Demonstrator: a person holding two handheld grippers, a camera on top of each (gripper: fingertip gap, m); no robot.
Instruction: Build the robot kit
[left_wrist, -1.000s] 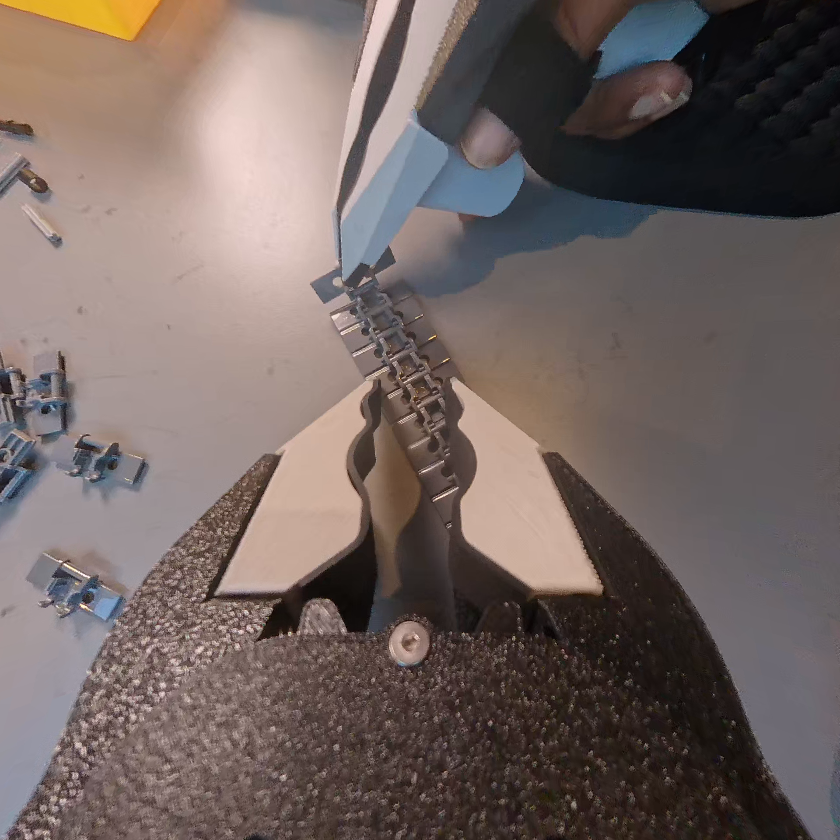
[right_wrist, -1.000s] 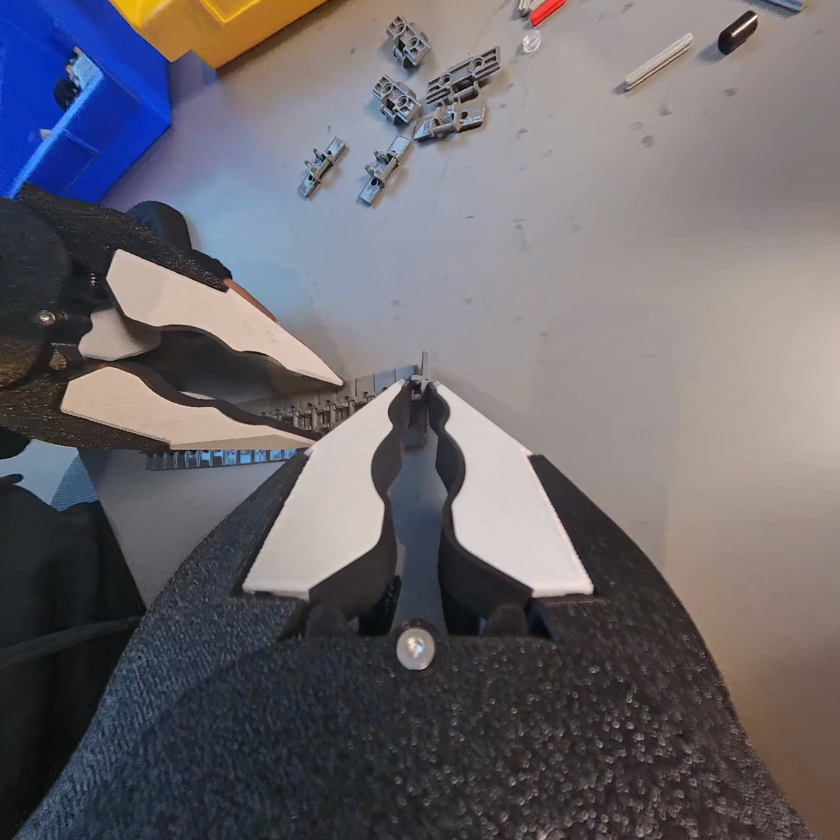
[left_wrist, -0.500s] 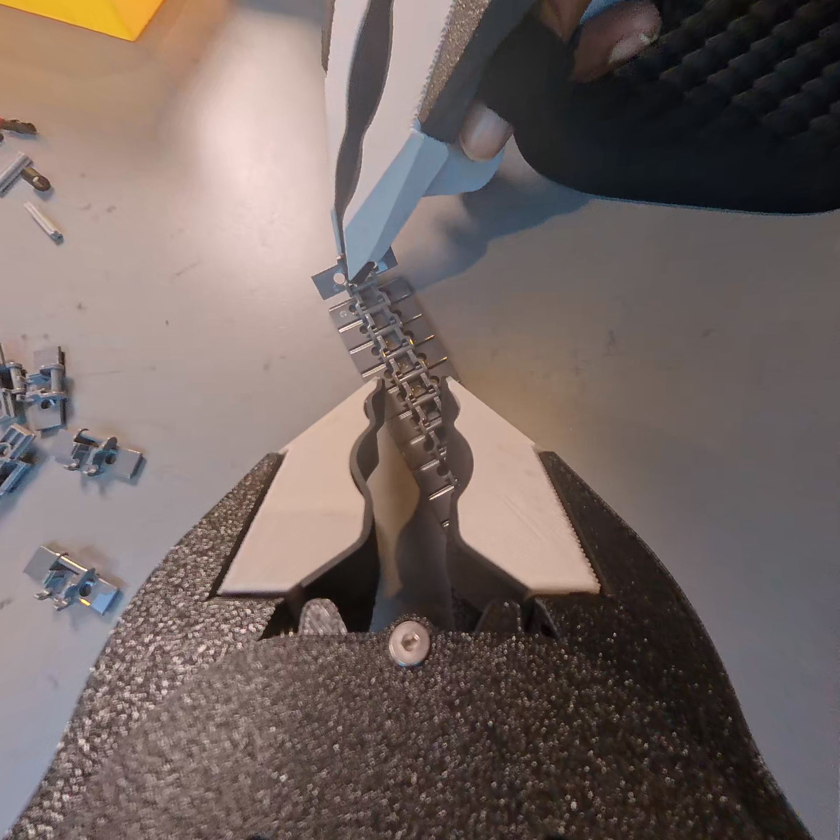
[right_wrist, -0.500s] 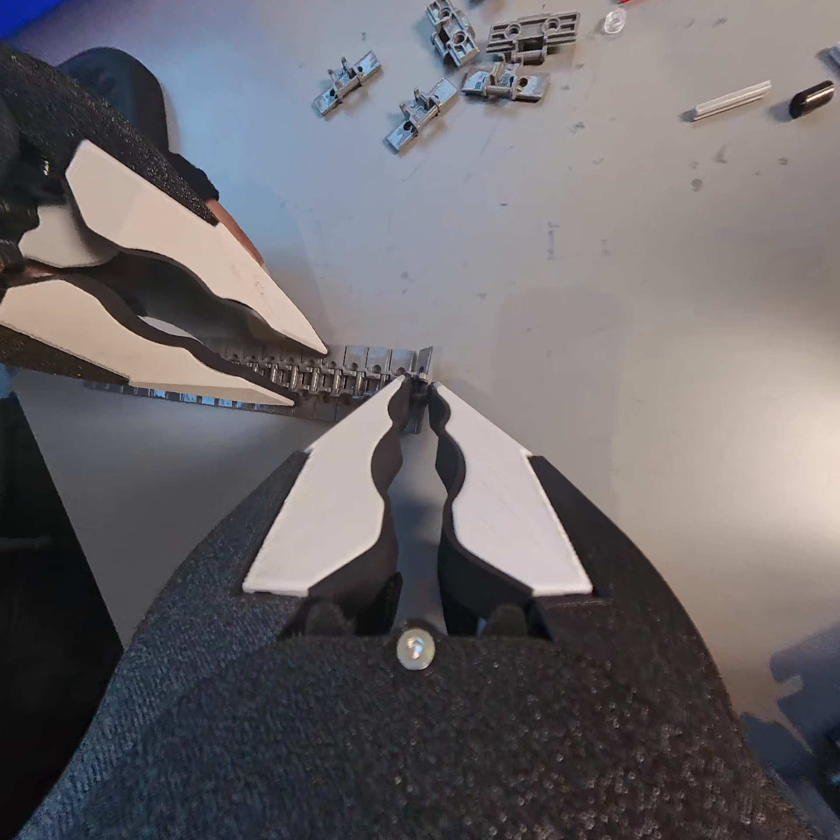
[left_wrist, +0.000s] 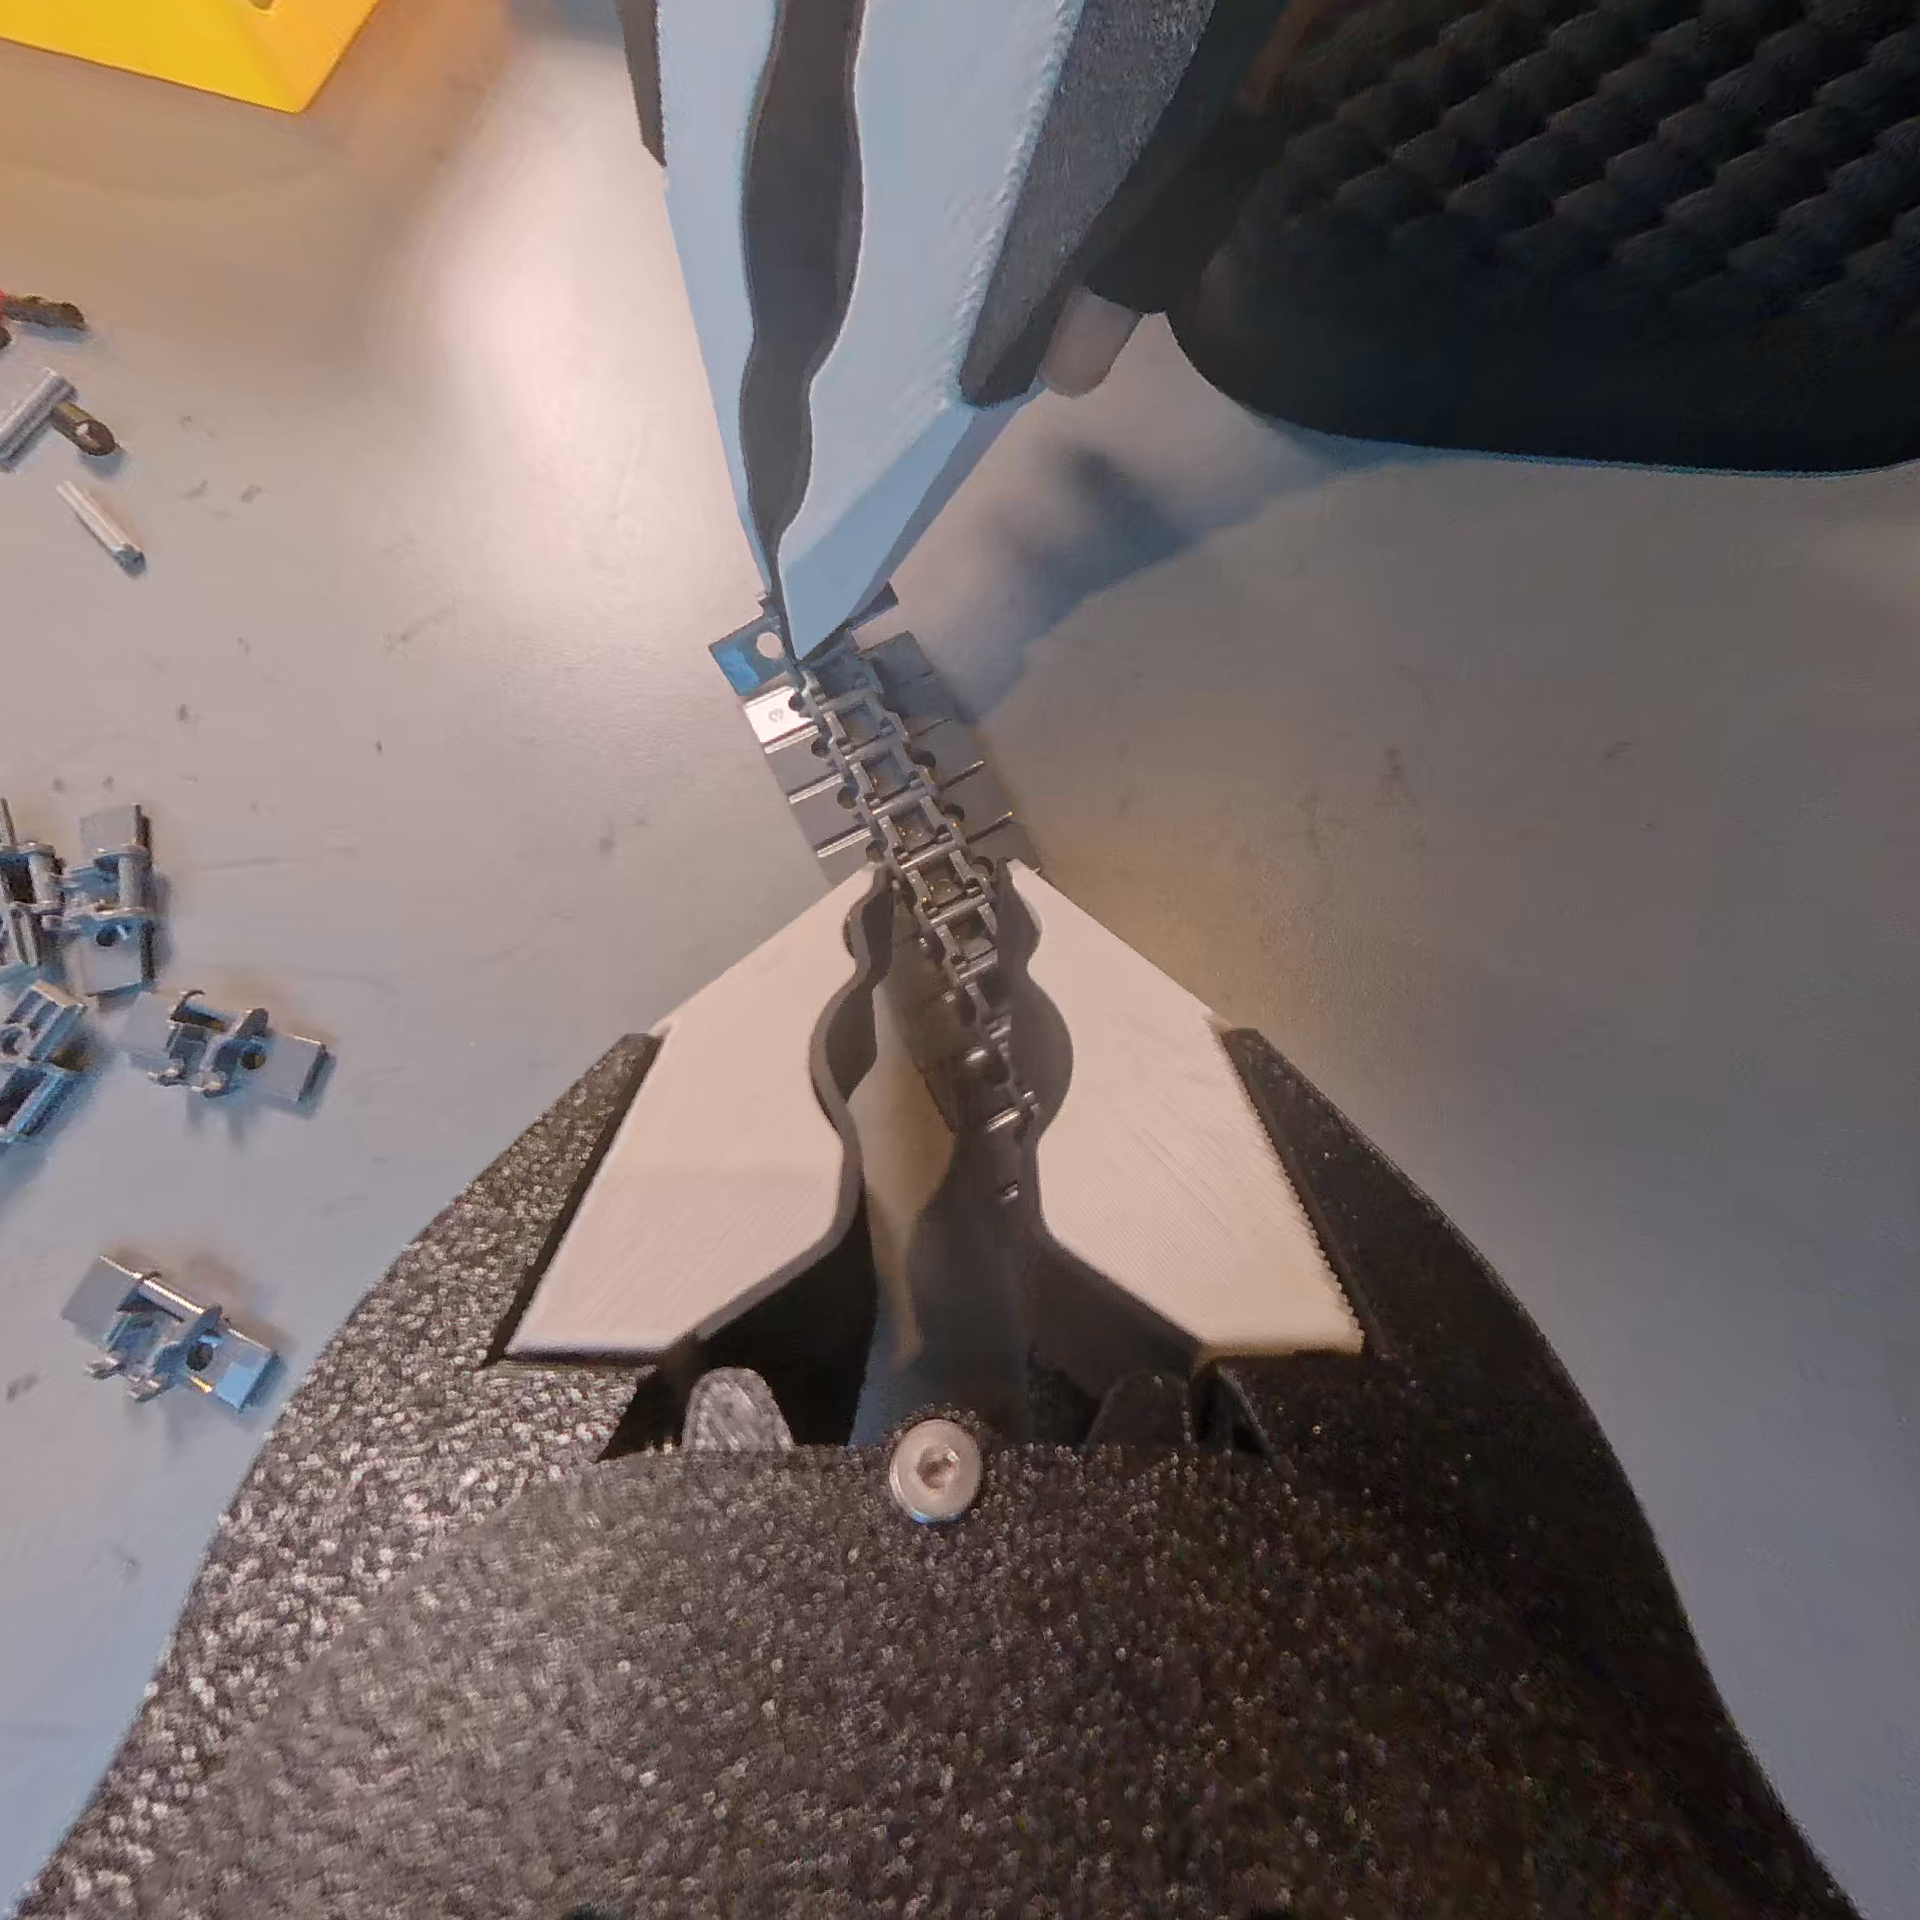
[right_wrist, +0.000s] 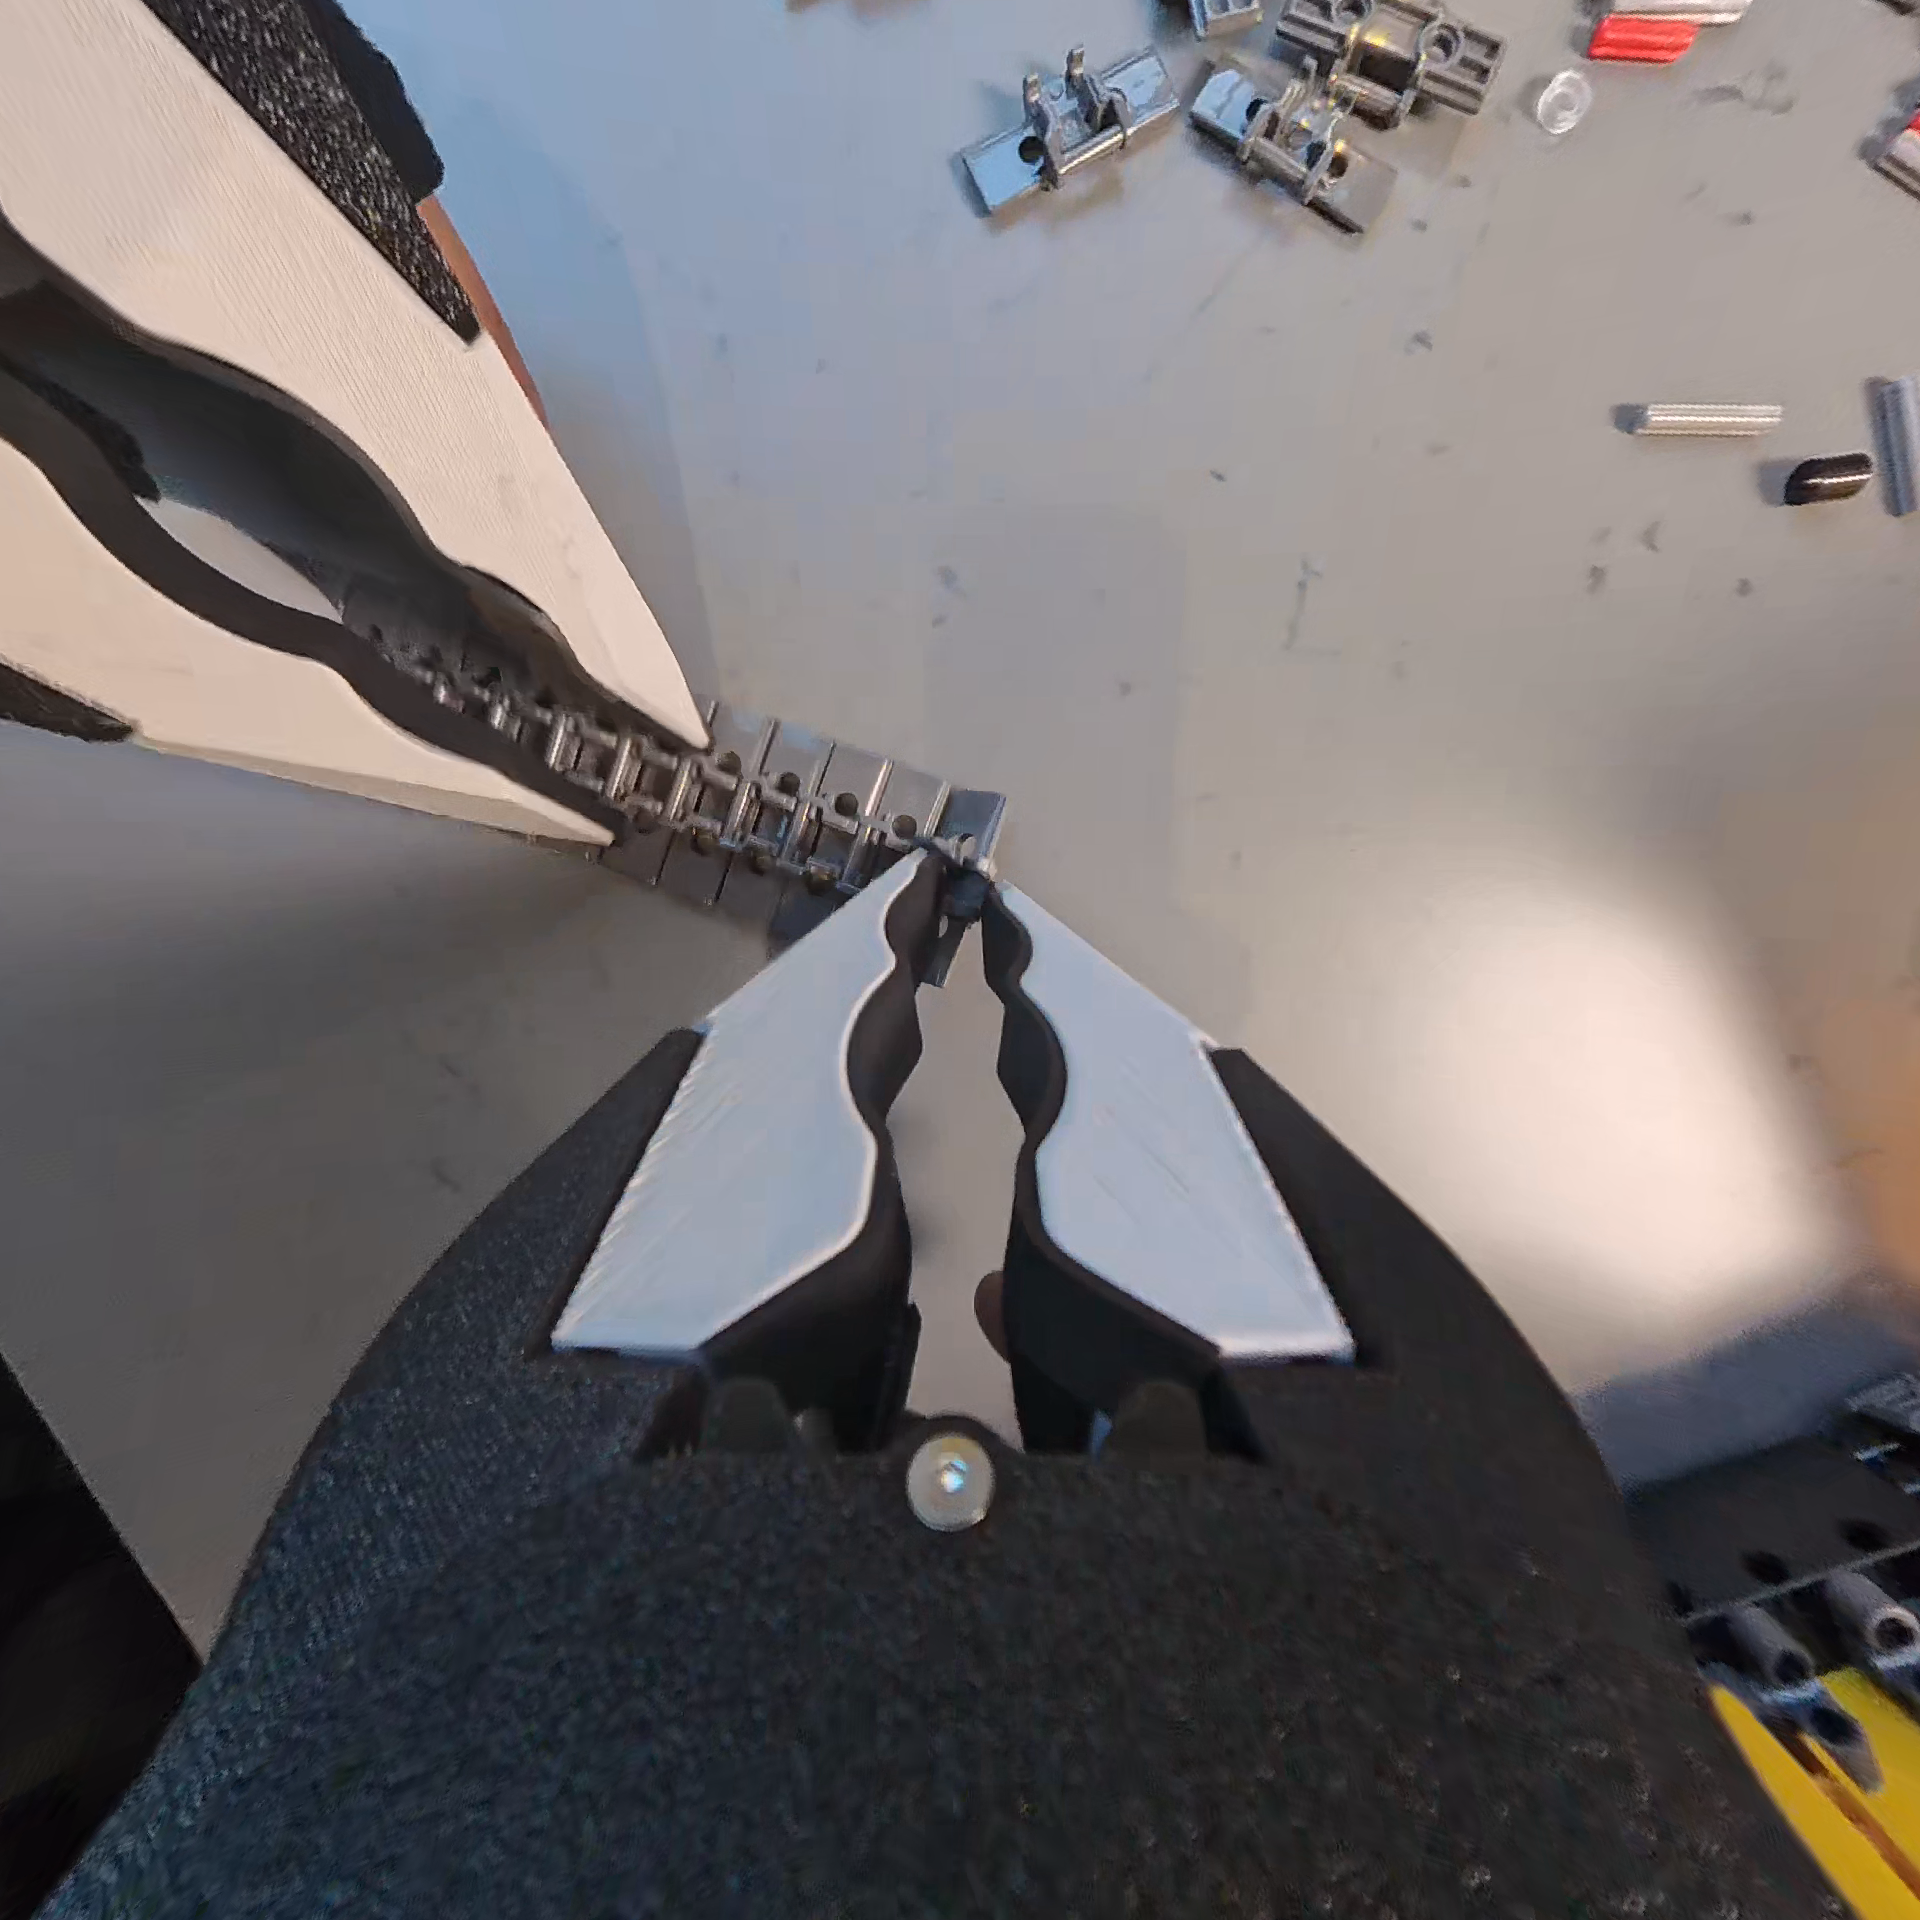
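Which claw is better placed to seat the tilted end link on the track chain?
Right, probably. The right claw is shut on the end link at the chain's tip. The left claw is shut farther back along the track chain, which suits bracing it.

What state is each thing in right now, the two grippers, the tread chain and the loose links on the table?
left gripper: shut on the tread chain, jaws clamped along its length.
right gripper: shut on the end link, tips pinching it.
tread chain: assembled, stretched straight between both grippers, lying on the table.
end link: at the chain's tip, tilted against the rest.
loose links: unjoined, scattered on the table, untouched.
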